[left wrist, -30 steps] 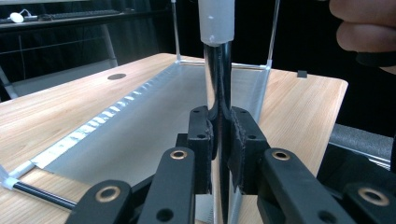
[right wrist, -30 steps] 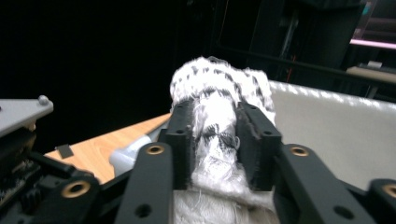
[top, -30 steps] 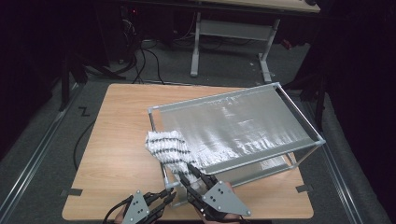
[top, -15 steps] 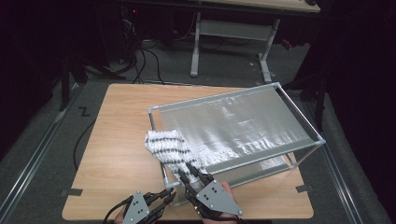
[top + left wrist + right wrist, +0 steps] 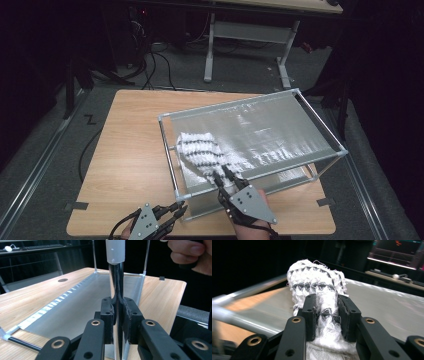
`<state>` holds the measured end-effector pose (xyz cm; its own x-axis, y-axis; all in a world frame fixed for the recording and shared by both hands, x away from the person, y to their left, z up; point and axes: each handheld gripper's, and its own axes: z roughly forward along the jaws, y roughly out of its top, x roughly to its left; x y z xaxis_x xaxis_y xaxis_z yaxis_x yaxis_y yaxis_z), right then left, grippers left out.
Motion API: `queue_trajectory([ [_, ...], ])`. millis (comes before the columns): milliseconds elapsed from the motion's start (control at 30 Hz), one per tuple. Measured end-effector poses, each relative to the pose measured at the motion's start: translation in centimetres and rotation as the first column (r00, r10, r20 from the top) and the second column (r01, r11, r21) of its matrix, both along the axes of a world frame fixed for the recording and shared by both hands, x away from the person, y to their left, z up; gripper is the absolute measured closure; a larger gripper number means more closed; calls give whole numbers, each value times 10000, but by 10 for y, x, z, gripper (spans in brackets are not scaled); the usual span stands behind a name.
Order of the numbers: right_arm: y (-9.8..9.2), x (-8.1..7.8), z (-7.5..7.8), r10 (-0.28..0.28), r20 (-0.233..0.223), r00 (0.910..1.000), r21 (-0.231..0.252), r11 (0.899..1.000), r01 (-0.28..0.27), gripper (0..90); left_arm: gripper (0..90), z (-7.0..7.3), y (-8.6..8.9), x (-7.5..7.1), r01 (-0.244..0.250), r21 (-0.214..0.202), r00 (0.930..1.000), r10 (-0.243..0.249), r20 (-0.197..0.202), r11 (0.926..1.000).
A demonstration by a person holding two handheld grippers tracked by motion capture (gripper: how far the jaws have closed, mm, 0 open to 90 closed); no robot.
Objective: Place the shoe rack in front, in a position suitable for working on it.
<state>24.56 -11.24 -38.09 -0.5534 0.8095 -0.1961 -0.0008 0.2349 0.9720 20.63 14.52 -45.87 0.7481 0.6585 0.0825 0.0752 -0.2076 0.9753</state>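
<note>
The step in hand looks like laying the cloth (image 5: 202, 152) over the rack (image 5: 320, 131) — a metal frame with a silvery sheet stretched across its top, standing on the tabletop (image 5: 125, 150) right of centre in the high view. The cloth is already on that sheet, at the sheet's left end, trailing down toward the lower middle of the frame.

The right claw (image 5: 224, 175) has the cloth's near end pinched between its pads (image 5: 310, 312); its jaws have just been closing, with the fabric between them. The left claw (image 5: 181, 210), at the bottom of the high view, is pressed tight on the rack's upright post (image 5: 117, 290) at the near corner, apparently steadying the frame.

The next move, as I judge it, calls for drawing or spreading the cloth farther across the sheet without dragging the rack along — so the left grip should hold firm while the right hand moves, and the right claw should only let go once the fabric lies flat.

The cloth is white with rows of dark zigzag stitching, nubbly and loosely woven, with frayed threads at its edges. It sits bunched into a rounded hump rather than flat, and looks soft and limp, likely to slump where it is released.
</note>
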Motion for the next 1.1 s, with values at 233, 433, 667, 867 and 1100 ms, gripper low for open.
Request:
queue_trajectory([
  [233, -37, 18, 0, -1146, 6, 9934, 3, 9934, 1146, 692, 799, 3, 13, 4, -265, 126, 9995, 267, -175, 9996],
  [433, -77, 28, -1, -2186, 74, 9758, 115, 9758, 2185, 689, 799, 5, 13, 5, -343, 314, 9992, 350, -198, 9989],
  [667, -129, 43, -1, -3479, -30, 9375, 389, 9368, 3478, 690, 796, 3, 18, 2, -395, 299, 9992, 396, -3, 9988],
  [867, -159, 54, 0, -4336, 4, 9011, 388, 9004, 4332, 689, 799, 2, 22, 1, -434, 98, 9990, 435, -118, 9990],
  [1100, -194, 69, 2, -5301, -148, 8478, 433, 8468, 5302, 691, 799, 2, 24, 1, -499, 155, 9987, 500, -53, 9986],
])
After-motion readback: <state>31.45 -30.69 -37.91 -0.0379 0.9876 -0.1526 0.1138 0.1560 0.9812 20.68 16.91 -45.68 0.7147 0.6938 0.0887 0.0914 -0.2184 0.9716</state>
